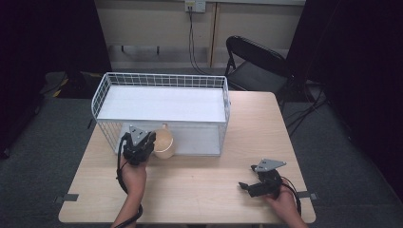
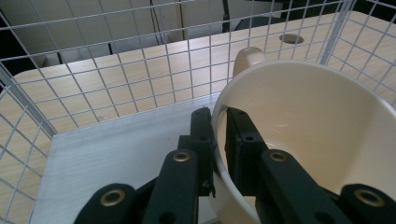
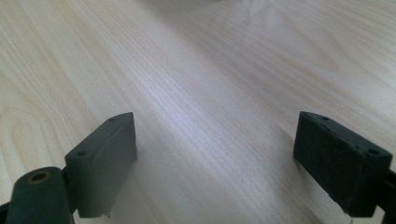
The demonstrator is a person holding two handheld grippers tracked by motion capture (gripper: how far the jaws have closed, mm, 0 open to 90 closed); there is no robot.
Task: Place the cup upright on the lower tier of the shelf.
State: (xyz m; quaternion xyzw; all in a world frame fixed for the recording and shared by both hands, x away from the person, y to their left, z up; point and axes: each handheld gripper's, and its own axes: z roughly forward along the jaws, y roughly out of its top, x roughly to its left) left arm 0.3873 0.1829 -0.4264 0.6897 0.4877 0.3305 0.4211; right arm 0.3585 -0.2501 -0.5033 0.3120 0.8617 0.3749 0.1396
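In the high view, the left gripper (image 1: 142, 145) at centre left holds a cream mug (image 1: 164, 144) at the open front of the lower level of a white wire rack (image 1: 161, 81). The right gripper (image 1: 249, 186), at lower right, rests on the wooden table (image 1: 199, 183).

In the left gripper view, the jaws pinch the mug (image 2: 322, 126) rim, 1 pad inside and 1 outside. The mug looks stiff, smooth and breakable, so this thin rim grip may slip; the handle (image 2: 247, 58) is at upper centre.

In the right gripper view, the jaws stand wide and empty.
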